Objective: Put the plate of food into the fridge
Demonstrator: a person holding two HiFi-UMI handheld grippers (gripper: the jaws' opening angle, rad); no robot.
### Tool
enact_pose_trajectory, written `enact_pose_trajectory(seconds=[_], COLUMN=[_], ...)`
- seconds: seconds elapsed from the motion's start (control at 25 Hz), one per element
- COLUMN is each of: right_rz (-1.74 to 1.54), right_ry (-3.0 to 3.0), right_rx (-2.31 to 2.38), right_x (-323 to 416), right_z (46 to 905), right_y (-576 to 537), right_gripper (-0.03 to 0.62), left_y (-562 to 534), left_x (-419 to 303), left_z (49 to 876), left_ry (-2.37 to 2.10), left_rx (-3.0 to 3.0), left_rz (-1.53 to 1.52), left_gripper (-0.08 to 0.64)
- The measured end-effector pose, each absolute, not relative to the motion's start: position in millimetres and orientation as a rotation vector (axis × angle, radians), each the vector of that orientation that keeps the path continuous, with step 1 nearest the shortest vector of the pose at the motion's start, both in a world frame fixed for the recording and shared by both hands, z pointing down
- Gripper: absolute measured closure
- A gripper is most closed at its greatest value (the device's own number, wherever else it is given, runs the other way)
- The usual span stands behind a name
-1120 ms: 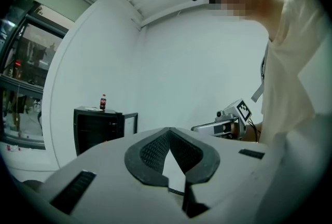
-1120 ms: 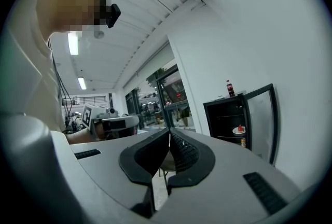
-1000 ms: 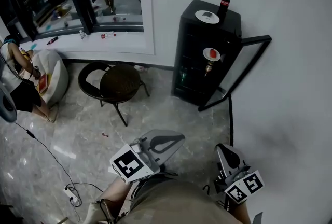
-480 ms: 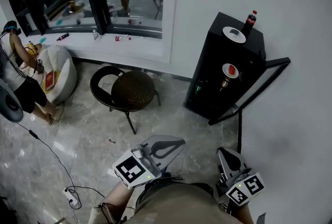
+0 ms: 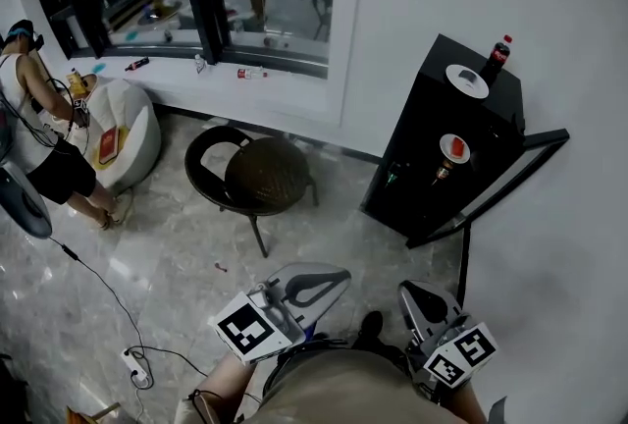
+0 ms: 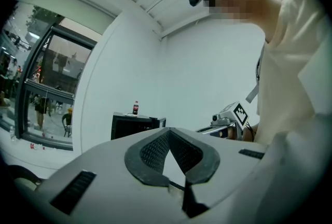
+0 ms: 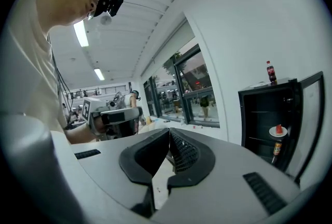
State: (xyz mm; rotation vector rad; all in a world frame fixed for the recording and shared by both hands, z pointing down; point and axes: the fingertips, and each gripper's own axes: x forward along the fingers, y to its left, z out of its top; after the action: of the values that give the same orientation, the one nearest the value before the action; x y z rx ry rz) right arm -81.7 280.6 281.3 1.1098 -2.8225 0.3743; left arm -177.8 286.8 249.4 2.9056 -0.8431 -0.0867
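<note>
Plate of food (image 5: pixel 453 147) level, flat inside open fridge (image 5: pixel 414 152).

The fridge (image 5: pixel 432 123) is black, its plate (image 5: pixel 454 148) white with red food (image 5: pixel 457 145). The cola bottle (image 5: pixel 497 54) wears a red label. Grey floor (image 5: pixel 157 245) shows pale marbling.

My head view shows the room softly and evenly lit. The white wall (image 5: pixel 549 10) is bright, and the fridge (image 5: pixel 446 157) is a dark block whose inside is hard to read. The window (image 5: pixel 265 10) glass is dim and carries reflections, and the polished floor (image 5: pixel 128 265) has a pale sheen. In my right gripper view a ceiling strip light (image 7: pixel 81 33) glares white. Both gripper views bend hard at the edges, with black corners.
</note>
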Motion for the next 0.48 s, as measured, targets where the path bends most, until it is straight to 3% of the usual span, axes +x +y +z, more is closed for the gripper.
enact_pose_trajectory(seconds=[0.48], right_rz=[0.422], right_ry=[-2.874], right_rx=[1.046], right_x=[-20], right_z=[287], right_y=[232], right_gripper=[0.571], left_y=[250], left_x=[-92], left_z=[231], left_ry=[-0.774], left_rx=[2.899], left_rz=[-0.051], left_gripper=[0.549])
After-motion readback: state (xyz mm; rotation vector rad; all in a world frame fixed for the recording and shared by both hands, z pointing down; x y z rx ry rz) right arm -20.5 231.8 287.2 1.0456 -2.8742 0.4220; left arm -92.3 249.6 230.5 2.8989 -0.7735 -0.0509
